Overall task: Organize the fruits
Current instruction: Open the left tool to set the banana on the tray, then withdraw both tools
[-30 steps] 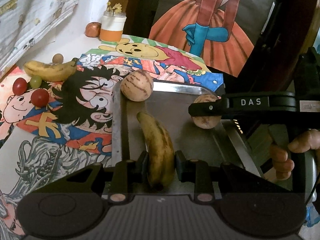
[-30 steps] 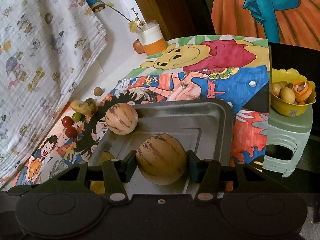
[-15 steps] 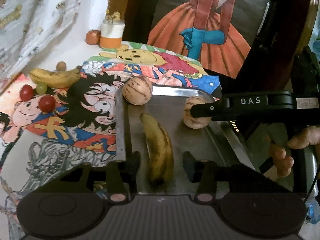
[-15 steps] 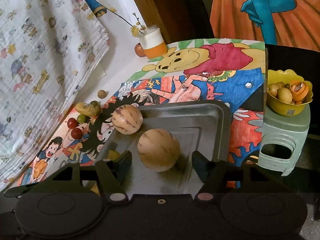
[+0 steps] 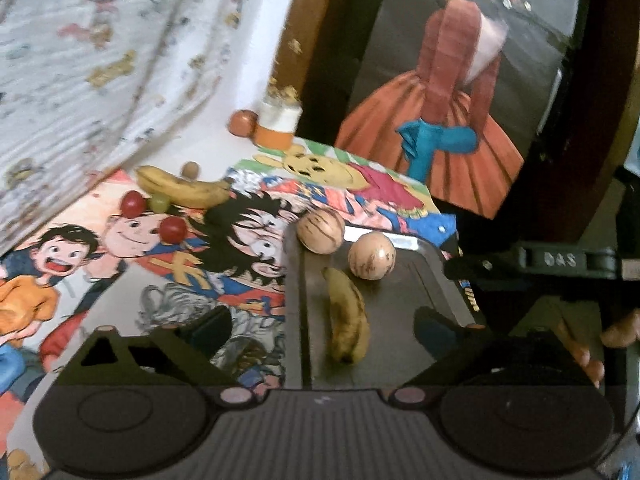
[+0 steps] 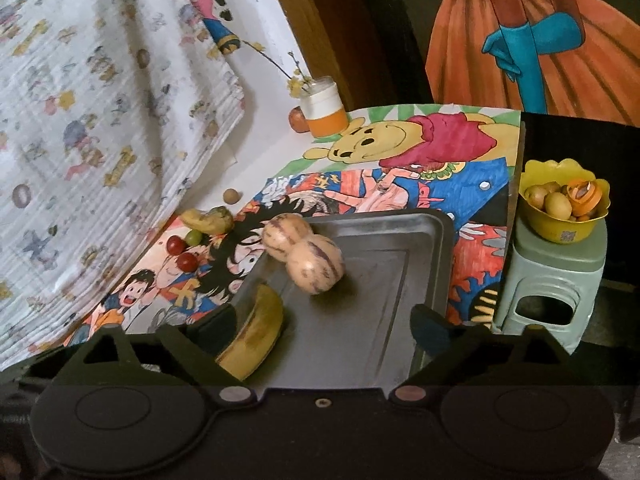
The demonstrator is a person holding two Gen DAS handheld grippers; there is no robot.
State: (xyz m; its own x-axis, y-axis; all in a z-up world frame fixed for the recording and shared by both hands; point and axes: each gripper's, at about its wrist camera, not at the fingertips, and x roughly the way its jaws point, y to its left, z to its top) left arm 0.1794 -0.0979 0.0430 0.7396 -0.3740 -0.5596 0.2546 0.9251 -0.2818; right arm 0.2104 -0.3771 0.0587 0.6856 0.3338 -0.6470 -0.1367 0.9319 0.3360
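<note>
My left tongs (image 5: 322, 326) are standing wide apart after just opening, gripping nothing; the banana (image 5: 347, 316) is lying free on the metal tray (image 5: 424, 292) between and just ahead of the tips. My right tongs (image 6: 322, 322) are likewise gaping after just opening, holding nothing, and the striped melon (image 6: 316, 264) is sitting loose on the tray, touching a 2nd melon (image 6: 286, 236) at the tray's far left corner. Beyond the tray, on the cartoon-covered counter (image 5: 168, 264), another banana (image 5: 182, 188), 2 red grapes (image 5: 173, 229) and 1 green grape (image 5: 159, 201) are lying.
</note>
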